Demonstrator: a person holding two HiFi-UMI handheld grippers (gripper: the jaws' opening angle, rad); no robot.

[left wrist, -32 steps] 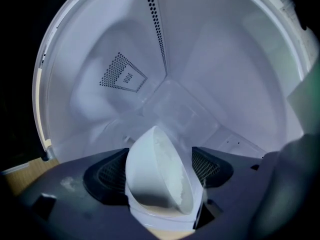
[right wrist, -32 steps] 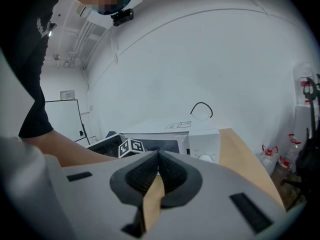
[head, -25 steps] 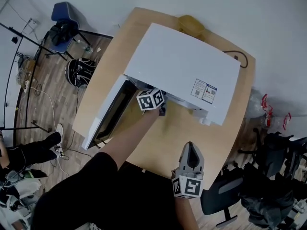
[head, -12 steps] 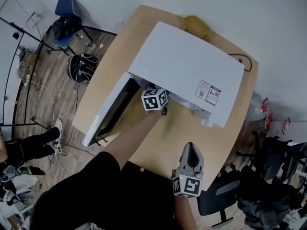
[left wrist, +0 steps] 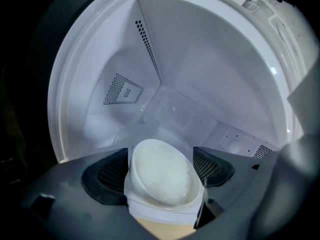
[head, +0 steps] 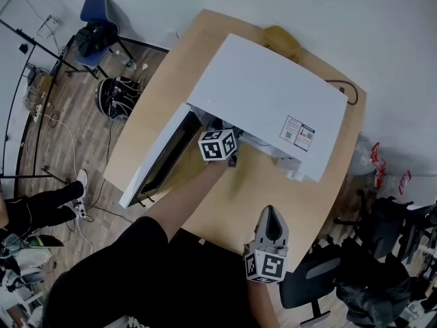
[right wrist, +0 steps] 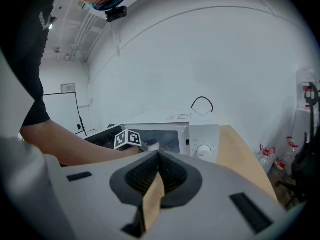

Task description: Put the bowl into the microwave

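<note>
**A:** What has the left gripper (left wrist: 163, 180) got?

**B:** The bowl (left wrist: 161, 168). It is white and round, and both jaws are clamped on its sides. Bare table (left wrist: 160, 230) shows just beneath it, so I'd say it sits at the mouth and is not yet inside.

**A:** How will it handle?

**B:** Light and stiff, I'd guess, probably plastic, with smooth walls that could slip. The hold is across its widest part, just under the rim, which looks right. With a harder squeeze a thin wall might flex.

**A:** And ahead of those jaws?

**B:** The open white cavity (left wrist: 170, 79), with vent holes (left wrist: 122, 91) on its left wall. I see nothing standing in it.

**A:** The right gripper (right wrist: 157, 173)?

**B:** Its jaws are pressed together on nothing, low over the table. The microwave (right wrist: 202, 134) stands well beyond its tips with its door (head: 156, 164) swung open.
</note>
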